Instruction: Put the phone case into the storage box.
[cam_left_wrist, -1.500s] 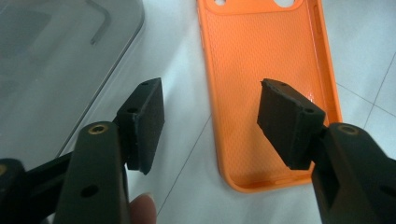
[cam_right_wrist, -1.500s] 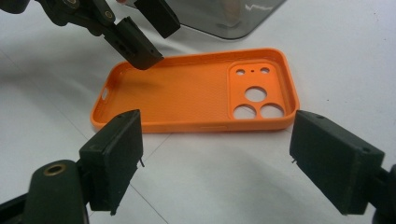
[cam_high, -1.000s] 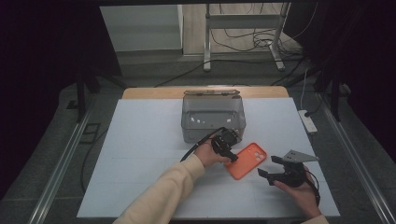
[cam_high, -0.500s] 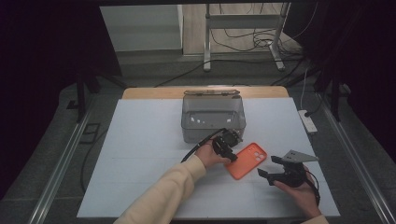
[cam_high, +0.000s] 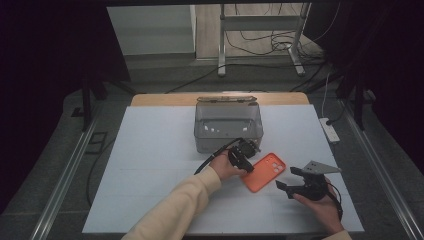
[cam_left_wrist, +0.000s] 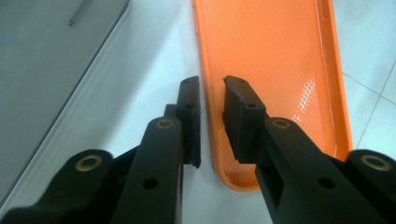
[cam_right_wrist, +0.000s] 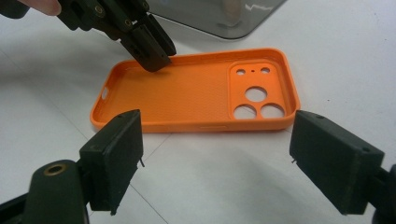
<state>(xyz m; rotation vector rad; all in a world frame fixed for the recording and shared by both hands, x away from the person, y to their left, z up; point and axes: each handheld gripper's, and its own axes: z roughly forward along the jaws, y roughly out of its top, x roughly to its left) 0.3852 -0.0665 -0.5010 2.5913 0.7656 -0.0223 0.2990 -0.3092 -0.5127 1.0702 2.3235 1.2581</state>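
Orange phone case (cam_high: 264, 172), near the grey bin (cam_high: 228, 126) on the counter (cam_high: 150, 165): we judge it light, flexible; left hand-held gripper (cam_left_wrist: 211, 100) straddles its rim, narrowly parted; right hand-held gripper (cam_right_wrist: 215, 135) wide open, empty.

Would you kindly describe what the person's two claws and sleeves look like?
Both claws are black with flat rectangular jaws and brass-coloured screw fittings. The left claw trails a black cable; its arm wears a cream sleeve. The right claw carries a grey three-cornered plate.
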